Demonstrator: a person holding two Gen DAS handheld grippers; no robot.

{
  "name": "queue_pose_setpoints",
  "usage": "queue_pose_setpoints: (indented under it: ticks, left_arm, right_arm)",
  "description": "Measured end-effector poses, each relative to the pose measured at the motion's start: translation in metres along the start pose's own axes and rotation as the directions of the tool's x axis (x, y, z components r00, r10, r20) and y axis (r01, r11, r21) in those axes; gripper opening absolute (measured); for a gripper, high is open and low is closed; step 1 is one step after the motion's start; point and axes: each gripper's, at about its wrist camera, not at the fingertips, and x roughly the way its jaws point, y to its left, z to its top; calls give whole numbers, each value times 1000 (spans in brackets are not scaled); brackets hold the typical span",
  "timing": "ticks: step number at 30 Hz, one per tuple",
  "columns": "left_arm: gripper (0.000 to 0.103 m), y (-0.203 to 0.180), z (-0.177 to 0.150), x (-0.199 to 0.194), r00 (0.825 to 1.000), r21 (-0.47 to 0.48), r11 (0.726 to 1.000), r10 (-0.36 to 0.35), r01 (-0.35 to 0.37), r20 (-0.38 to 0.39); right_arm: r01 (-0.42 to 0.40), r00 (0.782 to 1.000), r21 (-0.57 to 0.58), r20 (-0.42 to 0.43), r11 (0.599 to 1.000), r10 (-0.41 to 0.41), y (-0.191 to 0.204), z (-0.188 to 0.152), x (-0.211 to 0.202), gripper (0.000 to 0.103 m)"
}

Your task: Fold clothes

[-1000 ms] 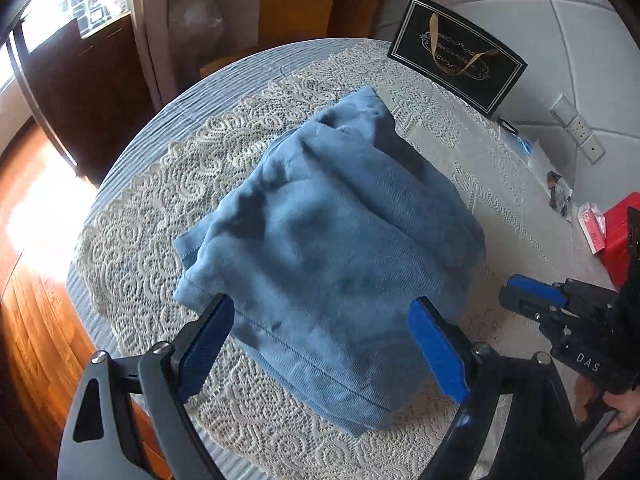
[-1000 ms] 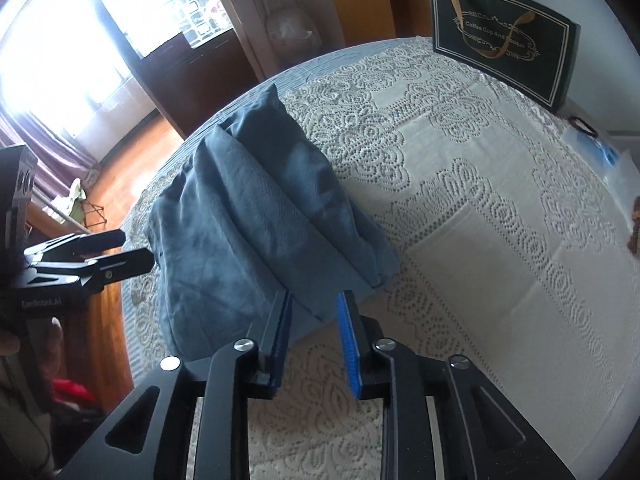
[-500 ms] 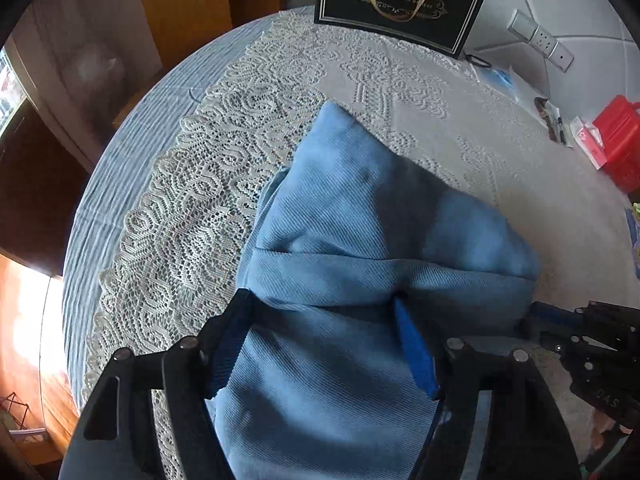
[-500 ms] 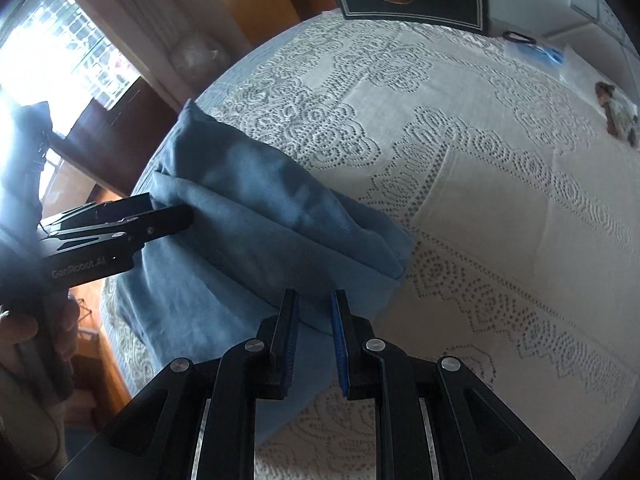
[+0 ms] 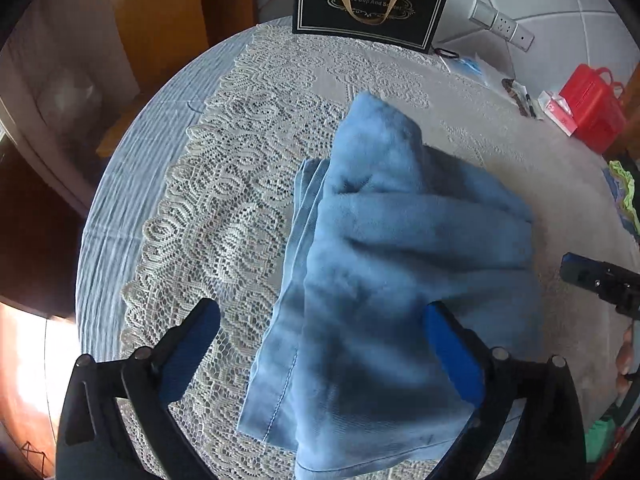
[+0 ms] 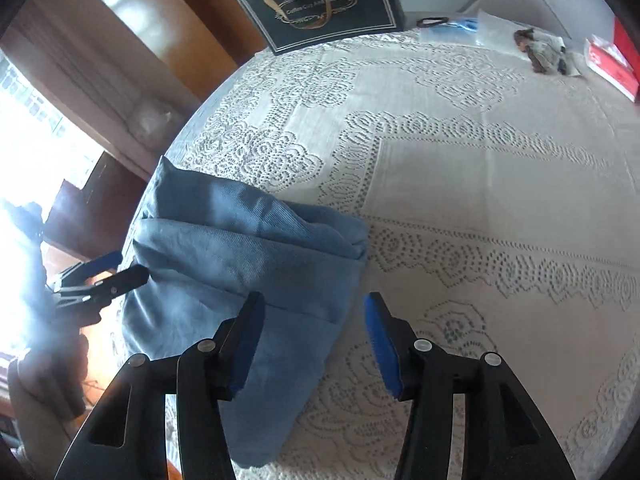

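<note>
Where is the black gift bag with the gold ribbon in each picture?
Left wrist view: the black gift bag stands at the top middle, at the far edge of the lace tablecloth.
Right wrist view: the bag is at the top, just left of middle, tilted.
Shared landmark: the folded blue cloth lies nearer the camera in both.

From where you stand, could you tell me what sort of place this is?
Probably a room in a home: a round table under a cream lace tablecloth, a black paper gift bag with gold lettering and a white wall socket behind it.
</note>
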Motion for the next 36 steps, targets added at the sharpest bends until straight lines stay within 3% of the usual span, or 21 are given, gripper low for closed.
queue_pose_setpoints:
  ticks: [6, 12, 13, 15, 17, 18, 20, 21, 26, 28, 36]
  left_arm:
    - [100, 0, -3, 22, 999, 45, 998, -51, 51, -8]
    - [100, 7, -5, 45, 989, 27, 990, -139, 141, -53]
    - [97, 7, -5, 44, 988, 29, 989, -146, 148, -51]
    - [75, 6, -5, 43, 979, 26, 980, -194, 196, -62]
    - [72, 5, -4, 44, 975, 30, 977, -209, 211, -70]
    - [72, 3, -4, 44, 977, 49, 978, -201, 204, -69]
    - [71, 2, -4, 44, 978, 64, 977, -197, 201, -73]
    - [69, 2, -5, 44, 978, 72, 977, -195, 200, -75]
    - [68, -2, -6, 44, 979, 71, 978, -189, 195, -80]
    - [58, -3, -5, 41, 976, 51, 978, -199, 204, -94]
    - [60, -6, -11, 41, 982, 80, 980, -178, 182, -59]
  right_arm:
    - [-2, 999, 59, -46, 998, 5, 0, -21, 21, 51]
    - [4, 999, 77, -51, 997, -1, 9, -16, 40, 53]
    - [7, 999, 81, -49, 997, -3, 9, -15, 43, 55]
    - [15, 999, 83, -51, 996, -10, 9, -12, 51, 57]
    - [11, 999, 71, -39, 997, -9, 13, -9, 54, 58]
    - [10, 999, 58, -44, 998, -7, 16, -7, 56, 56]
    - [-8, 998, 30, -56, 1000, 9, 25, -6, 58, 28]
    - [-31, 997, 26, -68, 999, 33, 29, -7, 59, 21]
    - [-10, 995, 1, -94, 1000, 10, 34, -8, 70, 20]
    - [-8, 995, -5, -101, 1000, 8, 34, -8, 71, 20]
    - [66, 997, -43, -44, 997, -68, 46, -16, 71, 24]
